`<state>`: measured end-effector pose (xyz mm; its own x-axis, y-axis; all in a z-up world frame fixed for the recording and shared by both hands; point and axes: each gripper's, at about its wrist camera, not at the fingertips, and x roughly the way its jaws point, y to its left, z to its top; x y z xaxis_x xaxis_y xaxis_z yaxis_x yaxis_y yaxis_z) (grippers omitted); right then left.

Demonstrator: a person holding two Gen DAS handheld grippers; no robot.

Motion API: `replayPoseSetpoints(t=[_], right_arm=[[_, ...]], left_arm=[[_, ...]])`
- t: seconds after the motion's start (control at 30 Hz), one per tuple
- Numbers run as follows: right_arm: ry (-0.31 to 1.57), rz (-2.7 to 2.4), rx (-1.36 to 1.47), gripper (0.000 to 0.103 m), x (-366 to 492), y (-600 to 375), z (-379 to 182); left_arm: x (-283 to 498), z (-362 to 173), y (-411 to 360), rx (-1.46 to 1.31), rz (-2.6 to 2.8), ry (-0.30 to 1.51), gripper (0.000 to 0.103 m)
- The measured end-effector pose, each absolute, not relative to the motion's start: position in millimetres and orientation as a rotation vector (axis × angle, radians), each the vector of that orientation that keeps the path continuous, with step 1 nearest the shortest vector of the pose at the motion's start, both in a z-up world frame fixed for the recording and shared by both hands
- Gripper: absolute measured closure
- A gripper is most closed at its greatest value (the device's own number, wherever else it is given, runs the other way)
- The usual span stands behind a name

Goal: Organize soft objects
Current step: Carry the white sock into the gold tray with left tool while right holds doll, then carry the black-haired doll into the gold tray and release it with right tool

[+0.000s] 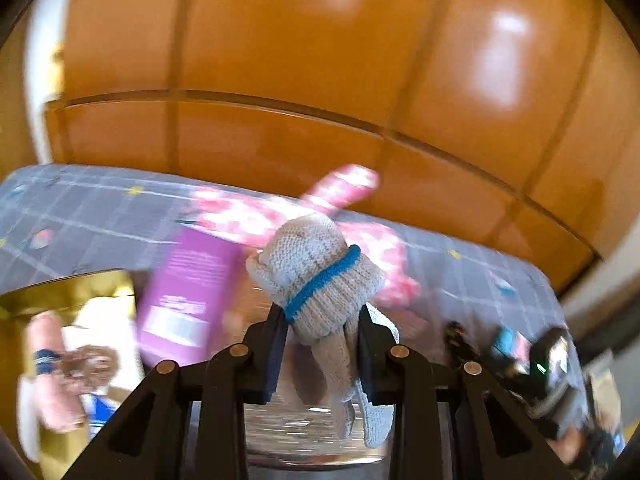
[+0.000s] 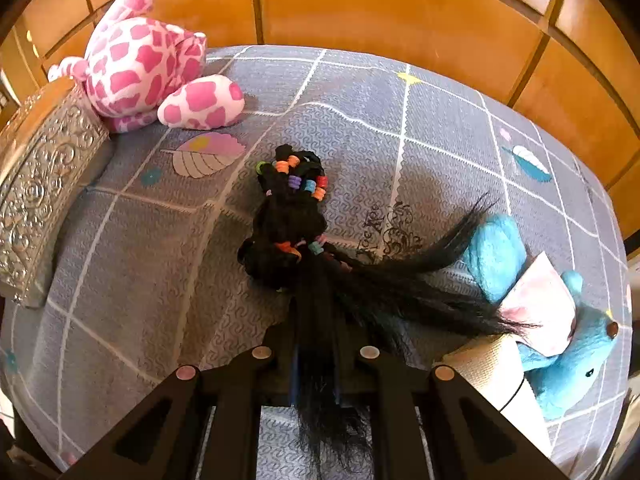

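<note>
A grey patterned mat (image 2: 360,120) still holds a pink giraffe plush (image 2: 140,60) and a blue plush mouse (image 2: 560,352). The right gripper (image 2: 316,360) pinches a black beaded hairpiece (image 2: 292,220) lying on it; the left gripper (image 1: 320,344) carries a knitted glove (image 1: 316,276) aloft. Sorting seems barely underway.

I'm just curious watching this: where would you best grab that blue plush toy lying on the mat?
Probably the blue plush toy at its rounded upper lobe, coming down from above: that end lies bare on the mat, while a pale cloth drapes its middle and loose black hair trails beside it.
</note>
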<state>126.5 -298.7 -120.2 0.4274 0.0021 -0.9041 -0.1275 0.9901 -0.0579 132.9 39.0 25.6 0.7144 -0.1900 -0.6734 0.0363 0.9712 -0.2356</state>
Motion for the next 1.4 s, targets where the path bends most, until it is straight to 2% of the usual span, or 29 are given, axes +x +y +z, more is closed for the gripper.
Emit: replayPoseSetpoints(t=[0.3, 0.6, 0.73, 0.8, 1.1, 1.4], right_arm=[[1.116, 0.066, -0.163, 0.093, 124.9, -293.3, -121.6], [1.102, 0.025, -0.192, 0.094, 121.3, -283.1, -122.3], [1.104, -0.007, -0.162, 0.098, 116.4, -272.2, -120.0], [1.111, 0.014, -0.086, 0.099, 115.6, -266.9, -117.3], [1.071, 0.21, 0.258, 0.1, 84.6, -240.1, -95.7], [0.885, 0.359, 0.314, 0.1, 51.0, -205.2, -34.3]], left_arm=[[73.3, 10.7, 124.2, -0.221, 0.149, 0.693, 0.071], [20.8, -34.6, 193.3, -0.278, 0.361, 0.731, 0.069], [12.5, -46.0, 208.1, -0.307, 0.395, 0.755, 0.057], [6.3, -46.2, 212.2, -0.319, 0.397, 0.745, 0.044], [1.6, -31.7, 200.6, -0.306, 0.348, 0.707, 0.039], [0.9, -29.9, 190.0, -0.301, 0.31, 0.717, 0.036]])
